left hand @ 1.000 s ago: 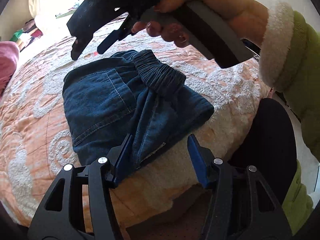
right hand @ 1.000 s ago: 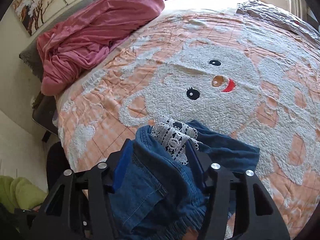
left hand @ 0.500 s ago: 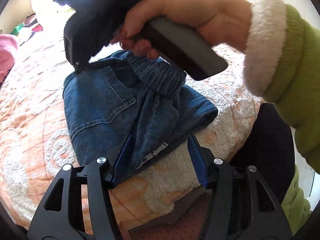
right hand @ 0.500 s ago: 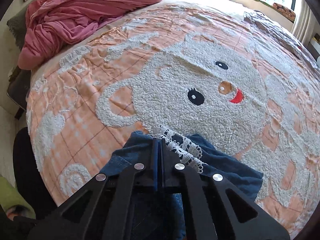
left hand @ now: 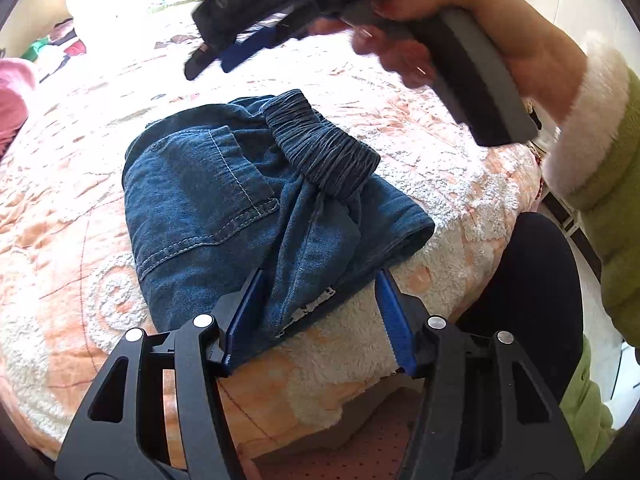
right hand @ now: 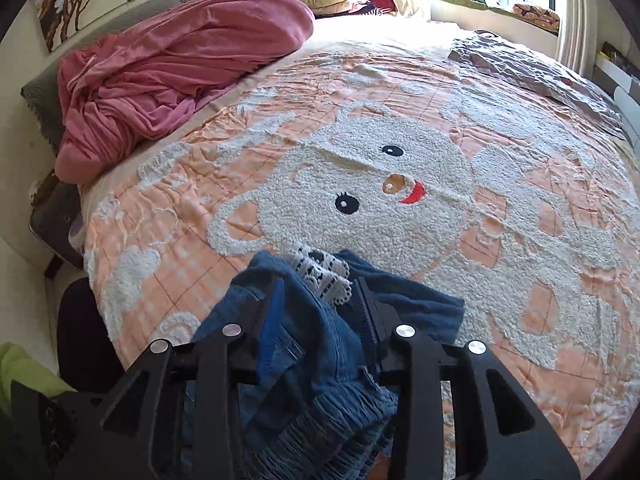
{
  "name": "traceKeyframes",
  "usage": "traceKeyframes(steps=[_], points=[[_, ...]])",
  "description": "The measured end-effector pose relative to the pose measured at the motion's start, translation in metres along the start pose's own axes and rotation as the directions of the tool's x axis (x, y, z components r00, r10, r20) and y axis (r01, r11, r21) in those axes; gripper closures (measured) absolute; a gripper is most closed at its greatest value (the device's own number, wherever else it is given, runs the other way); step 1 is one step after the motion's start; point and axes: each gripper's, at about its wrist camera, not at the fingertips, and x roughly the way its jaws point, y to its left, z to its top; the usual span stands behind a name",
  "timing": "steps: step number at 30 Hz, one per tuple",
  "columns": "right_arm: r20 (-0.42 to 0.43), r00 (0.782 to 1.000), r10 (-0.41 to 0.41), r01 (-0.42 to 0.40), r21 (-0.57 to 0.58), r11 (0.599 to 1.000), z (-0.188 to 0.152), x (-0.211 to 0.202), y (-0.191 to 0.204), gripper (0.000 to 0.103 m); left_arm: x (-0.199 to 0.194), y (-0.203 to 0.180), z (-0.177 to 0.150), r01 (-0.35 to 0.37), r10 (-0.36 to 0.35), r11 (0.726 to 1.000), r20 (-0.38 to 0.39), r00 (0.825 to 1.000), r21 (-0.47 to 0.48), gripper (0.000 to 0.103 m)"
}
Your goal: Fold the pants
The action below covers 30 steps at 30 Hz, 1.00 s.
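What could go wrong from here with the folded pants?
The elastic waistband sits bunched on the pants; it may roll off and loosen the fold. The right gripper, jaws opening above them, could snag the lace trim. The left gripper straddles the near edge and may drag it.

You've got dark blue denim pants (left hand: 208, 200) with white lace trim (right hand: 324, 274), on a peach checked bedspread (right hand: 520, 184) with a white fleecy bear; pink blanket (right hand: 168, 64).
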Motion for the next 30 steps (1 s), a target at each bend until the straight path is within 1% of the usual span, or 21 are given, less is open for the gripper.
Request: traceKeyframes(steps=[1, 2, 3, 4, 5, 9, 11, 12, 15, 17, 18, 20, 24, 27, 30], points=[[-0.012, 1.0, -0.004, 0.003, -0.002, 1.0, -0.005, 0.001, -0.001, 0.069, 0.0, 0.0, 0.0, -0.001, 0.001, 1.0, -0.001, 1.0, -0.001, 0.054], [-0.024, 1.0, -0.011, 0.011, 0.004, 1.0, -0.009, 0.002, -0.002, 0.066, -0.001, 0.0, 0.001, -0.002, 0.002, 1.0, -0.001, 1.0, -0.002, 0.054], [-0.034, 0.999, -0.008, 0.008, 0.016, 1.0, -0.014, 0.003, -0.004, 0.062, -0.001, -0.001, 0.0, -0.002, 0.002, 1.0, -0.001, 1.0, -0.002, 0.053], [-0.04, 0.999, -0.001, 0.002, 0.025, 1.0, -0.019, 0.004, -0.005, 0.053, -0.001, -0.001, 0.0, -0.003, 0.003, 1.0, 0.0, 1.0, -0.003, 0.053], [-0.042, 0.999, 0.0, 0.002, 0.031, 1.0, -0.023, 0.004, -0.007, 0.05, -0.002, -0.001, 0.0, -0.003, 0.003, 1.0, -0.001, 1.0, -0.005, 0.053], [-0.052, 0.996, -0.077, 0.077, 0.006, 0.997, -0.038, 0.006, -0.012, 0.05, -0.002, -0.001, 0.0, -0.001, 0.001, 1.0, -0.001, 1.0, -0.009, 0.053], [-0.059, 0.987, -0.147, 0.147, -0.009, 0.989, -0.044, 0.009, -0.018, 0.05, -0.002, -0.001, 0.0, 0.0, 0.0, 1.0, -0.001, 1.0, -0.009, 0.053], [-0.063, 0.984, -0.165, 0.164, -0.016, 0.986, -0.047, 0.011, -0.021, 0.05, -0.002, -0.001, 0.0, 0.0, 0.0, 1.0, -0.001, 1.0, -0.01, 0.053], [-0.074, 0.98, -0.184, 0.184, -0.011, 0.983, -0.053, 0.017, -0.027, 0.05, -0.002, 0.0, 0.0, 0.0, 0.0, 1.0, -0.002, 1.0, -0.01, 0.053], [-0.078, 0.975, -0.208, 0.208, -0.014, 0.978, -0.055, 0.023, -0.029, 0.044, -0.002, 0.0, 0.001, 0.0, 0.0, 1.0, -0.001, 1.0, -0.012, 0.053], [-0.082, 0.973, -0.217, 0.216, -0.011, 0.976, -0.055, 0.025, -0.03, 0.043, -0.003, 0.0, 0.0, -0.001, 0.001, 1.0, -0.002, 1.0, -0.013, 0.053], [-0.084, 0.972, -0.218, 0.219, 0.0, 0.976, -0.056, 0.028, -0.032, 0.039, -0.003, 0.0, 0.0, -0.001, 0.001, 1.0, -0.002, 1.0, -0.014, 0.053], [-0.081, 0.974, -0.213, 0.216, 0.031, 0.976, -0.056, 0.027, -0.036, 0.038, -0.003, 0.001, 0.0, -0.001, 0.001, 1.0, -0.001, 1.0, -0.017, 0.053], [-0.068, 0.984, -0.166, 0.173, 0.098, 0.98, -0.055, 0.018, -0.04, 0.034, -0.003, 0.0, 0.0, -0.002, 0.002, 1.0, -0.002, 1.0, -0.016, 0.052], [-0.025, 0.993, -0.114, 0.117, 0.153, 0.981, -0.055, 0.002, -0.04, 0.028, -0.006, -0.001, -0.001, 0.002, -0.002, 1.0, 0.002, 1.0, -0.017, 0.05]])
